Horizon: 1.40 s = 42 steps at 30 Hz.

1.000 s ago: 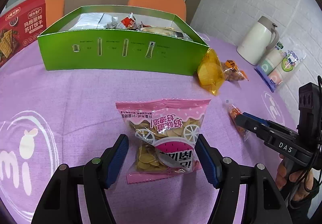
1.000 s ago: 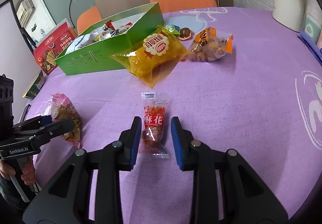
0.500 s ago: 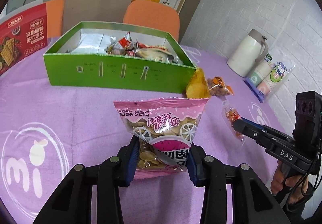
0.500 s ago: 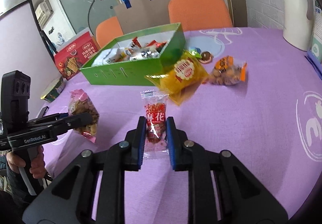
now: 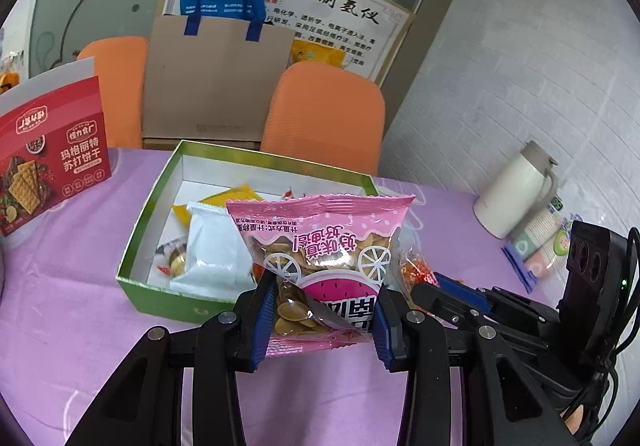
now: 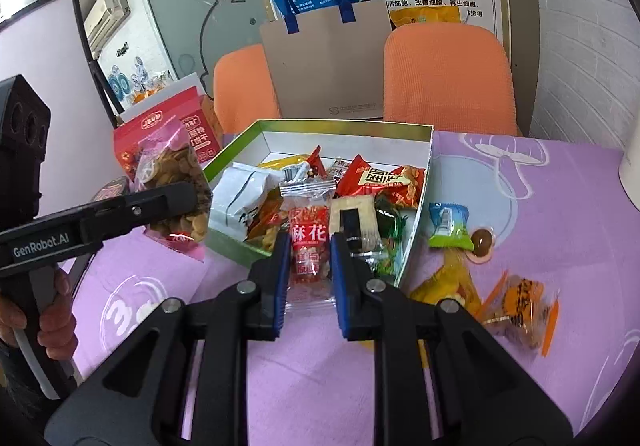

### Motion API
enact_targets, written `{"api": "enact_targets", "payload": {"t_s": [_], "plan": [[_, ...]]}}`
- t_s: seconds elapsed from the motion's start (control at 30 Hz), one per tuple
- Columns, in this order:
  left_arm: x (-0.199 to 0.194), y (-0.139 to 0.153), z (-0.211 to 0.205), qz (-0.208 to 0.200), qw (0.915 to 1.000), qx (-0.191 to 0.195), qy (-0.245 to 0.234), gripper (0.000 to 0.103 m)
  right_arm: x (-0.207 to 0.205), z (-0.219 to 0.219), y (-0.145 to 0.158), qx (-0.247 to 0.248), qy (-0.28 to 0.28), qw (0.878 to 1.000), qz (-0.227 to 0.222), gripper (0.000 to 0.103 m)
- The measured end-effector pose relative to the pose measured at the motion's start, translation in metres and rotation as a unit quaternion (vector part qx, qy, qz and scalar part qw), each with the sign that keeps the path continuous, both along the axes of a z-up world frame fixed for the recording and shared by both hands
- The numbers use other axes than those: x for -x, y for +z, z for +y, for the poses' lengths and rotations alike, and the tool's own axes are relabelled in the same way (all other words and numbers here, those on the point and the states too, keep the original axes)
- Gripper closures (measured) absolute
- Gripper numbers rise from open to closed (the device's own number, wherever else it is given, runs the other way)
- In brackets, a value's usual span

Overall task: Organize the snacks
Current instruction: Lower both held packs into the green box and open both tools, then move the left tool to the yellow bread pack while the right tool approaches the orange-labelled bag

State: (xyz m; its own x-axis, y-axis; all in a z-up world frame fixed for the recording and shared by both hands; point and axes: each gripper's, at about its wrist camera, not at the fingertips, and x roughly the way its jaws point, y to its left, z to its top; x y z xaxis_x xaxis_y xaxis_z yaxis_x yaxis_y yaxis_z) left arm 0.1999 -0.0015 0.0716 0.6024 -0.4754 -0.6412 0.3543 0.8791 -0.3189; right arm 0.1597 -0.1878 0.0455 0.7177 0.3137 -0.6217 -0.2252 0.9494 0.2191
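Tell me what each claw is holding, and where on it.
Left claw: pink chip bag, pinched across its lower end. Right claw: small red snack packet, gripped by its sides at mid-length.

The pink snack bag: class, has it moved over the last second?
Yes. The pink snack bag, gripped by the left hand-held gripper, has risen off the table toward the green box, now overlapping its rim.
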Motion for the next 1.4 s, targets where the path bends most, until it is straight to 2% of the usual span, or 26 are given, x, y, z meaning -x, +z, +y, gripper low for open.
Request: {"api": "enact_targets", "payload": {"t_s": [0.17, 0.33, 0.4, 0.43, 0.47, 0.53, 0.6, 0.7, 0.77, 0.9, 1.07, 1.17, 1.3, 1.4], "plan": [[-0.041, -0.010, -0.009, 0.020, 0.9991, -0.032, 0.021, 0.062, -0.037, 0.008, -0.014, 0.007, -0.007, 1.000, 0.019, 0.081], [-0.068, -0.029, -0.013, 0.040, 0.9978, -0.047, 0.025, 0.059, -0.055, 0.020, -0.024, 0.043, -0.006, 0.999, 0.002, 0.079], [-0.076, -0.038, -0.011, 0.055, 0.9969, -0.046, 0.032, 0.045, -0.058, 0.027, -0.030, 0.075, 0.004, 0.997, 0.002, 0.057], [-0.078, -0.041, -0.009, 0.059, 0.9966, -0.043, 0.037, 0.029, -0.056, 0.029, -0.032, 0.090, 0.003, 0.996, -0.003, 0.037], [-0.076, -0.043, -0.006, 0.057, 0.9968, -0.038, 0.042, 0.020, -0.053, 0.029, -0.033, 0.101, 0.005, 0.995, -0.015, 0.030], [-0.071, -0.042, 0.001, 0.035, 0.9975, -0.027, 0.055, 0.018, -0.048, 0.031, -0.034, 0.120, 0.011, 0.992, -0.030, 0.029], [-0.070, -0.041, 0.004, 0.028, 0.9971, -0.029, 0.065, 0.016, -0.051, 0.029, -0.036, 0.127, 0.006, 0.992, -0.026, 0.029], [-0.066, -0.039, 0.005, 0.028, 0.9972, -0.029, 0.063, 0.016, -0.049, 0.021, -0.033, 0.110, -0.003, 0.994, -0.019, 0.028], [-0.060, -0.035, 0.006, 0.020, 0.9971, -0.033, 0.065, 0.016, -0.045, 0.016, -0.028, 0.098, -0.009, 0.995, -0.018, 0.023], [-0.042, -0.024, 0.003, 0.004, 0.9975, -0.037, 0.061, 0.016, -0.025, -0.004, -0.011, 0.049, -0.027, 0.998, -0.019, 0.020], [-0.005, -0.018, -0.013, 0.005, 0.9974, -0.057, 0.045, 0.016, 0.023, -0.043, 0.010, 0.024, -0.079, 0.996, -0.028, 0.020], [0.021, -0.021, -0.023, 0.000, 0.9990, -0.040, 0.020, 0.016, 0.059, -0.071, 0.018, 0.016, -0.125, 0.991, -0.045, 0.014], [0.048, -0.038, -0.046, 0.006, 0.9995, -0.026, -0.015, 0.016, 0.108, -0.101, 0.009, 0.004, -0.178, 0.983, -0.051, 0.011], [0.057, -0.055, -0.068, 0.022, 0.9988, -0.015, -0.041, 0.016, 0.130, -0.114, -0.012, -0.007, -0.199, 0.979, -0.031, 0.011]]}}
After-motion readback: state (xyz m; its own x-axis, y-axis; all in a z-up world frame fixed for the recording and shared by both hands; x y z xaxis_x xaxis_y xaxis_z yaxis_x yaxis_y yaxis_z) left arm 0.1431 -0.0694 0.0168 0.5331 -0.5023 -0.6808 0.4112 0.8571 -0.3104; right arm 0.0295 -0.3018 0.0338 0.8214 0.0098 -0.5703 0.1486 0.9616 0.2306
